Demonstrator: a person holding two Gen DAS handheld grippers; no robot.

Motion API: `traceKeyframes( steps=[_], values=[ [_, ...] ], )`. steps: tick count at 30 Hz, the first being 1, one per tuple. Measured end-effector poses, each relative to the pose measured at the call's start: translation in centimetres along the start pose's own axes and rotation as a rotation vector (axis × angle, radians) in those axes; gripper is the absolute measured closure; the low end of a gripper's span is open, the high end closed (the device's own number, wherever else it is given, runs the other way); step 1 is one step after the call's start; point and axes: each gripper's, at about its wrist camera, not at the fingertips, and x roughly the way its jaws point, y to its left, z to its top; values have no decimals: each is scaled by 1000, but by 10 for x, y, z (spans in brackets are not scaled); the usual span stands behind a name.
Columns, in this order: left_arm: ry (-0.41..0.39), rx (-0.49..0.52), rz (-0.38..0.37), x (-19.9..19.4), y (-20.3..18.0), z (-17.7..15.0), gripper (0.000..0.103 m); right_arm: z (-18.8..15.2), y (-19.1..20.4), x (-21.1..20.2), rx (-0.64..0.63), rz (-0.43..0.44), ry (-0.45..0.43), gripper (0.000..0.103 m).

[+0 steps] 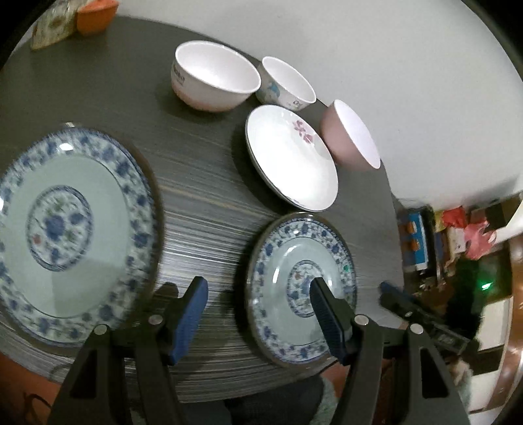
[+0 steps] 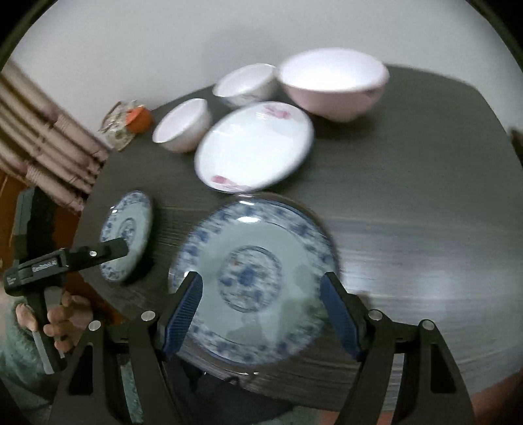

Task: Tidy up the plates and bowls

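A large blue-patterned plate [image 1: 65,229] [image 2: 255,281] and a small blue-patterned plate [image 1: 300,287] [image 2: 127,235] lie on the dark table. Behind them are a white flowered dish [image 1: 291,160] [image 2: 255,144], a pink bowl [image 1: 349,137] [image 2: 333,81], a large white bowl [image 1: 212,75] [image 2: 183,126] and a small printed bowl [image 1: 284,83] [image 2: 245,83]. My left gripper [image 1: 258,314] is open and empty, its right finger over the small plate. My right gripper [image 2: 261,310] is open and empty above the large plate's near part.
An orange container [image 1: 96,14] [image 2: 139,119] and a patterned packet [image 1: 52,26] stand at the table's far corner. A striped curtain [image 2: 42,144] hangs beside the table. Cluttered shelves [image 1: 457,235] lie beyond the table's edge [image 1: 397,229].
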Motion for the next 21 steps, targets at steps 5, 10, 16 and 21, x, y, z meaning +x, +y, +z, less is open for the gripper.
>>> traceKeyframes(
  steps=[5, 10, 16, 21],
  values=[
    [42, -51, -20, 18, 1, -1, 37, -15, -40, 14, 101, 45, 54, 38],
    [82, -99, -42, 34, 4, -1, 37, -26, -64, 28, 189, 91, 68, 46],
    [104, -89, -39, 42, 0, -1, 37, -26, -83, 34, 258, 130, 61, 47],
    [121, -90, -24, 48, 2, 1, 37, -27, -87, 38, 281, 158, 57, 47]
  ],
)
